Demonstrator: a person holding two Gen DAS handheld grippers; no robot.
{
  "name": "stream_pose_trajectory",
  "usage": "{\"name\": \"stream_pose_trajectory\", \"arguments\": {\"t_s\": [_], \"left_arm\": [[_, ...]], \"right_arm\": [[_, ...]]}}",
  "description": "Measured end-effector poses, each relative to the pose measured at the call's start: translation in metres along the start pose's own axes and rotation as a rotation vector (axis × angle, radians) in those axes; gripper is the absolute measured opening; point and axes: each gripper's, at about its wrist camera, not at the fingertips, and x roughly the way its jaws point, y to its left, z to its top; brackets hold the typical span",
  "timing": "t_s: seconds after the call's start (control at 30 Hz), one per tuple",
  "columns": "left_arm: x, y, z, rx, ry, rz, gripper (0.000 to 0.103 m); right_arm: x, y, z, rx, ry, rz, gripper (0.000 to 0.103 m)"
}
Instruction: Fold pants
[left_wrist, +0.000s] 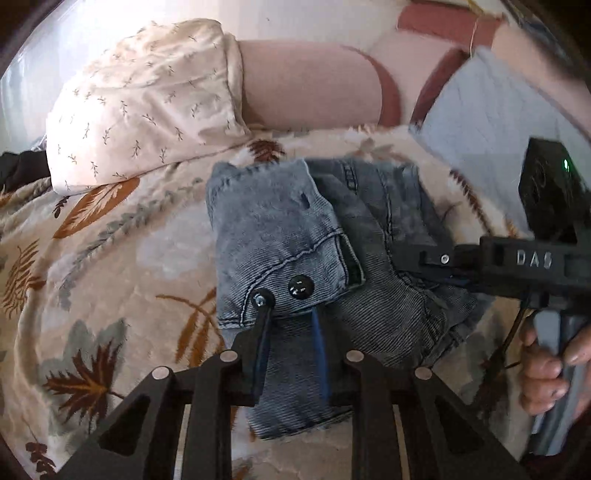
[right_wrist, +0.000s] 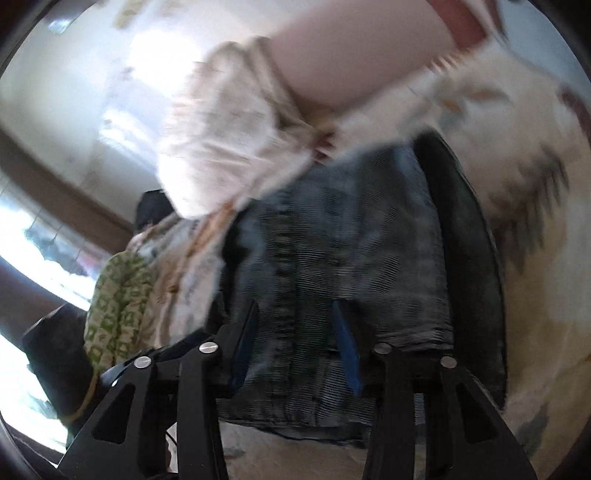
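Grey-blue jeans (left_wrist: 280, 229) lie folded into a thick bundle on a leaf-print blanket (left_wrist: 110, 258). The waistband flap with its black button (left_wrist: 301, 288) is on top. My left gripper (left_wrist: 290, 310) sits at the bundle's near edge, with denim filling the narrow gap between its blue pads and draped over the right finger. My right gripper (left_wrist: 402, 254) reaches in from the right onto the bundle's right side, held by a hand (left_wrist: 546, 362). In the blurred right wrist view its gripper (right_wrist: 295, 306) has the jeans (right_wrist: 332, 240) bunched between both pads.
A cream pillow (left_wrist: 147, 110) and a pink bolster (left_wrist: 310, 85) lie behind the jeans. A light blue quilted cloth (left_wrist: 491, 110) rests at the back right. A green patterned cloth (right_wrist: 118, 306) shows at the left of the right wrist view.
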Motion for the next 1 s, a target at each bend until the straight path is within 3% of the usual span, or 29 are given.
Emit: {"name": "stream_pose_trajectory", "arguments": {"t_s": [0.3,0.43,0.5,0.57,0.67,0.73,0.87,0.9,1.0], "left_arm": [[0.023,-0.02,-0.007,0.061,0.038,0.109,0.023],[0.011,-0.013,0.004,0.012,0.066,0.077,0.023],[-0.008,-0.006,0.013,-0.015,0.019,0.039,0.023],[-0.024,-0.002,0.026,-0.008,-0.043,0.063,0.023],[-0.027,0.0,0.047,-0.002,-0.066,0.084,0.023],[-0.017,-0.002,0.057,0.006,-0.061,0.109,0.023],[0.019,-0.005,0.069,0.003,-0.008,0.124,0.023],[0.027,-0.006,0.069,0.003,0.007,0.132,0.023],[0.045,-0.006,0.069,-0.003,0.028,0.138,0.023]], "right_arm": [[0.009,-0.038,-0.005,0.092,0.042,0.069,0.029],[0.004,-0.036,-0.002,0.078,0.046,0.082,0.029],[-0.007,-0.036,0.002,0.112,0.044,0.111,0.036],[-0.023,-0.031,0.01,0.088,-0.01,0.121,0.041],[-0.042,-0.021,0.024,0.024,-0.127,0.155,0.043],[-0.039,-0.023,0.035,0.037,-0.151,0.214,0.043],[-0.026,-0.033,0.05,0.068,-0.189,0.223,0.043],[-0.022,-0.036,0.054,0.076,-0.192,0.222,0.043],[-0.009,-0.056,0.067,0.13,-0.214,0.112,0.043]]}}
